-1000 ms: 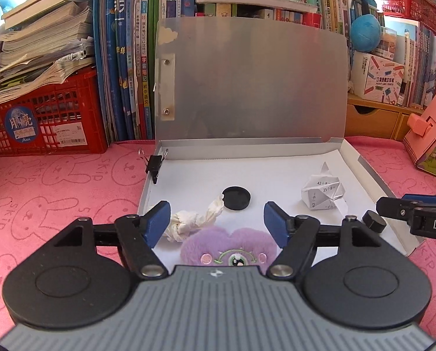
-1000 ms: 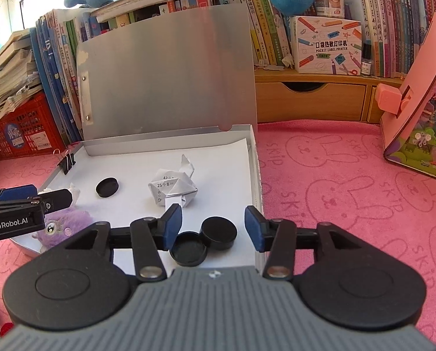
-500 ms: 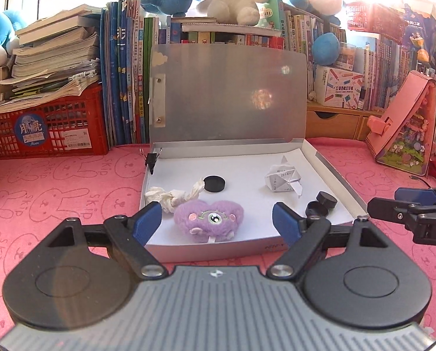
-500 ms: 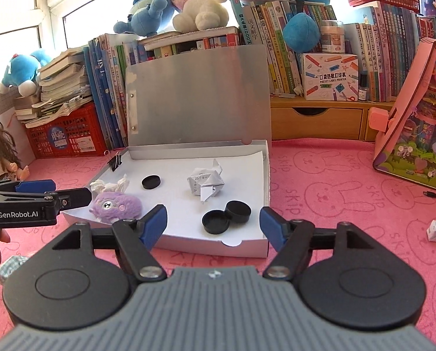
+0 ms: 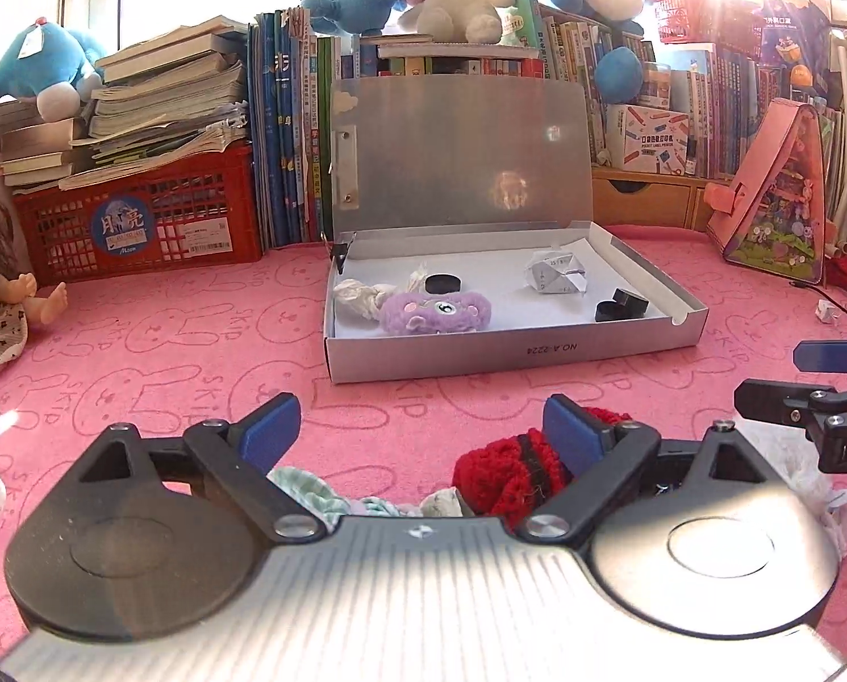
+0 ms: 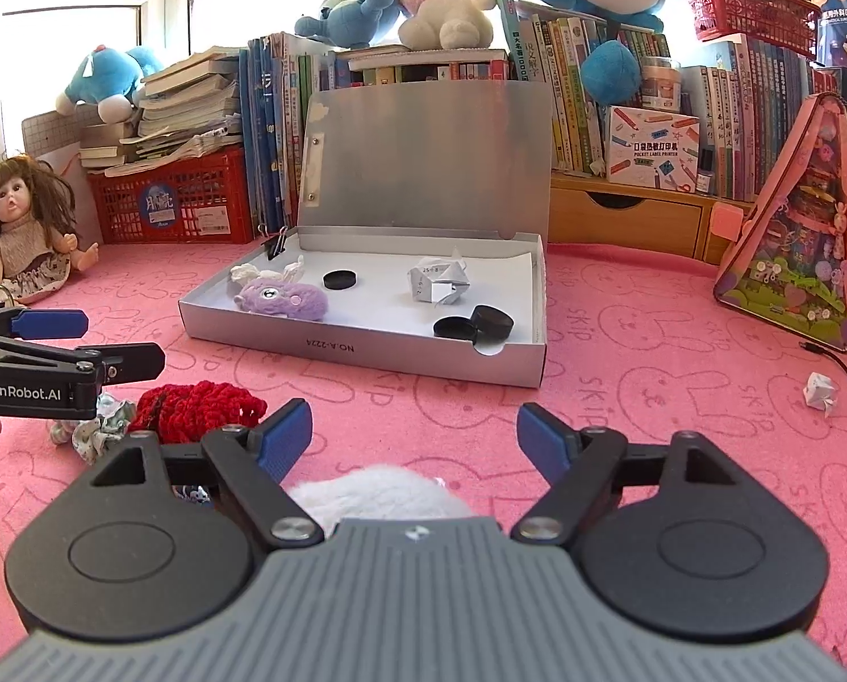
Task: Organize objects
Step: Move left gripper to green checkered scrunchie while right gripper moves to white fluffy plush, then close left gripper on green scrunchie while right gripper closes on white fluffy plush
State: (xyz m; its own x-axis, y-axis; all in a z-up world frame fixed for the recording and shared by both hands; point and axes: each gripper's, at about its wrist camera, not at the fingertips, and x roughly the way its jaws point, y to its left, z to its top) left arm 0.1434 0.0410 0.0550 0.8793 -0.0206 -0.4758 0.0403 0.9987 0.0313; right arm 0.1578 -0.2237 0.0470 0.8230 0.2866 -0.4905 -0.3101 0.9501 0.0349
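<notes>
An open silver box (image 5: 514, 348) (image 6: 366, 349) sits on the pink mat, lid upright. Inside lie a purple fuzzy toy (image 5: 434, 312) (image 6: 282, 299), a folded paper shape (image 5: 554, 274) (image 6: 439, 284), a white twisted paper (image 5: 355, 296), a black cap (image 5: 443, 284) (image 6: 339, 280) and two more black caps (image 5: 622, 306) (image 6: 474, 325). My left gripper (image 5: 423, 435) is open and empty, over a red knitted piece (image 5: 508, 469) (image 6: 196, 406) and a pale green cloth (image 5: 309, 491). My right gripper (image 6: 414, 437) is open and empty, above a white fluffy thing (image 6: 378, 491).
A red crate (image 5: 139, 221) with books, standing books and plush toys line the back. A doll (image 6: 23, 227) sits at the left. A pink triangular case (image 6: 804, 244) stands at the right. A crumpled paper (image 6: 819, 390) lies on the mat at the right.
Both grippers have pulled back from the box toward me; they were over its inside and are now in front of it. The red knitted piece and white fluffy thing have come into view.
</notes>
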